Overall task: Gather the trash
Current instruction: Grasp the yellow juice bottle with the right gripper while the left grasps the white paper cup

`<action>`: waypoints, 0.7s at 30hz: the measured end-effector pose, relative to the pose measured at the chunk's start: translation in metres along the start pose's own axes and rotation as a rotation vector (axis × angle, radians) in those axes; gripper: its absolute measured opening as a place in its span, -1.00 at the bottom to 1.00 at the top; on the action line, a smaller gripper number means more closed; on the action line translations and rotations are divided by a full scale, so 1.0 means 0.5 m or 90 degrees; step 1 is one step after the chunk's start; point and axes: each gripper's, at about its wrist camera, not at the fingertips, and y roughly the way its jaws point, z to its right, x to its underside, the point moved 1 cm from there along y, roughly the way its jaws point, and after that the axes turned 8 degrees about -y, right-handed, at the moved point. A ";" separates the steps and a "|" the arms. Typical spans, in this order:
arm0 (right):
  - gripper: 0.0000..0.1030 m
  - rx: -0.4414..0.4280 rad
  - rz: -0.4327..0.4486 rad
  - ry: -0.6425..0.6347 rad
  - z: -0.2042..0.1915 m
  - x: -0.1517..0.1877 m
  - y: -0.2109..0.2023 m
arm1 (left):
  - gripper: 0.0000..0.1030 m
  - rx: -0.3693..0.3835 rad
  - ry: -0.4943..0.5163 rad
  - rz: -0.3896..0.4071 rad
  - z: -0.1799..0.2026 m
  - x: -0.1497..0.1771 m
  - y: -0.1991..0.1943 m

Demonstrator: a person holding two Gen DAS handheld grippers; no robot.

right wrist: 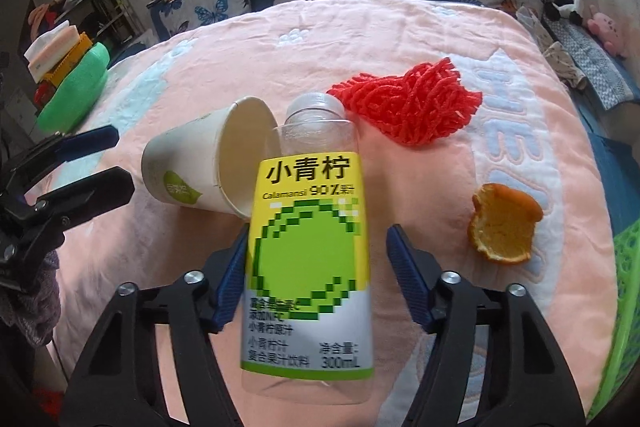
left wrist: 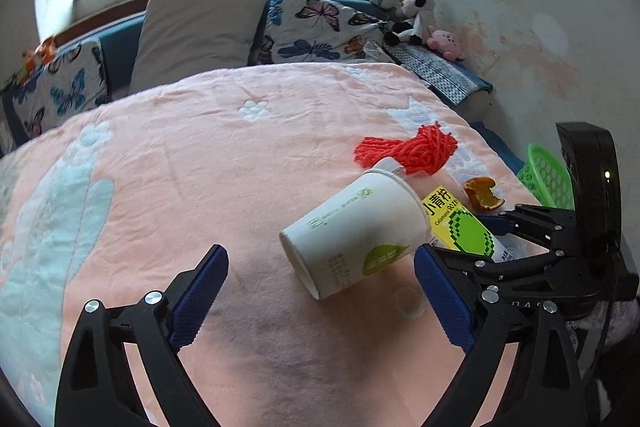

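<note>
The right hand-held gripper (right wrist: 316, 259) stands spread wide around the juice bottle (right wrist: 310, 243), which lies on the pink bed blanket (right wrist: 160, 247) at the centre of the right wrist frame, its long axis running straight away from the fingers, cap toward the upper middle; the pads flank the label without clearly touching it; the left hand-held gripper (left wrist: 320, 291) is likewise open, the tipped paper cup (left wrist: 354, 231) just ahead between its fingers, mouth toward the right; cup and bottle touch; the cup looks empty, the bottle clear and seemingly drained; red netting (right wrist: 408, 107) and an orange peel (right wrist: 504, 227) lie right of centre; a green basket (left wrist: 548, 175) shows at the right edge of the left wrist frame, contents hidden.
</note>
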 end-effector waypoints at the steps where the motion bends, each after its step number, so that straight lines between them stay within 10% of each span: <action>1: 0.10 -0.005 0.000 -0.002 0.000 0.000 -0.002 | 0.79 -0.001 0.012 0.001 0.006 -0.003 0.003; 21: 0.14 0.013 -0.013 -0.017 0.019 0.058 -0.050 | 0.81 0.037 0.100 -0.058 0.041 -0.023 0.110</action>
